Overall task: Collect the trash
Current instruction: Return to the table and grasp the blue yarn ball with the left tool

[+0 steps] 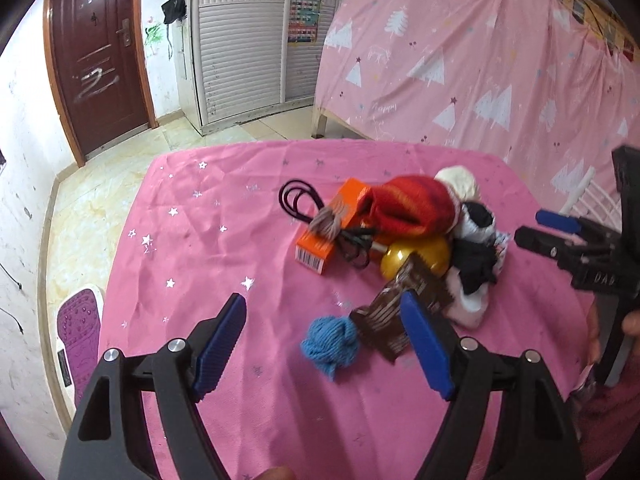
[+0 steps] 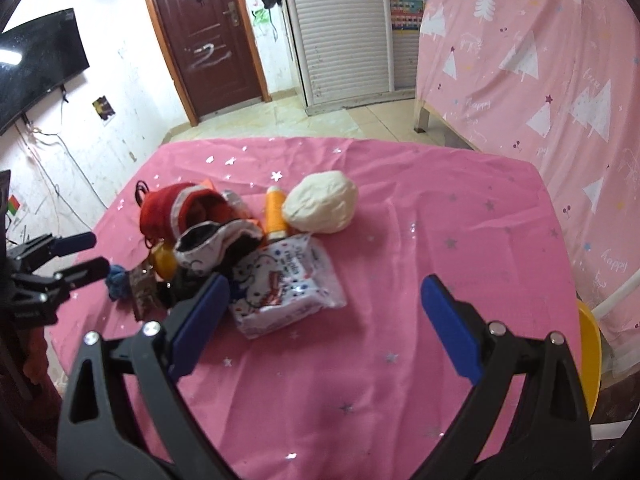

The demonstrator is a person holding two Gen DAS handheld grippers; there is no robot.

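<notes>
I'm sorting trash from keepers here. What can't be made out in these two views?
- Orange spool: hidden behind the pile in the left wrist view.
- Orange box: almost hidden by the red cloth in the right wrist view.
- Brown wrapper: print blurred.

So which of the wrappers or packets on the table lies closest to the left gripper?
The brown wrapper, right by the left gripper beside the blue yarn. The orange box lies farther back in the pile.

Pile [image 1: 412, 232] sits mid-table [image 1: 208, 248] — yarn ball [image 1: 330, 342] nearest.

Black grippers [image 1: 324, 346] with ribbed blue pads [image 1: 219, 350], silver screws, perhaps printed lettering.
</notes>
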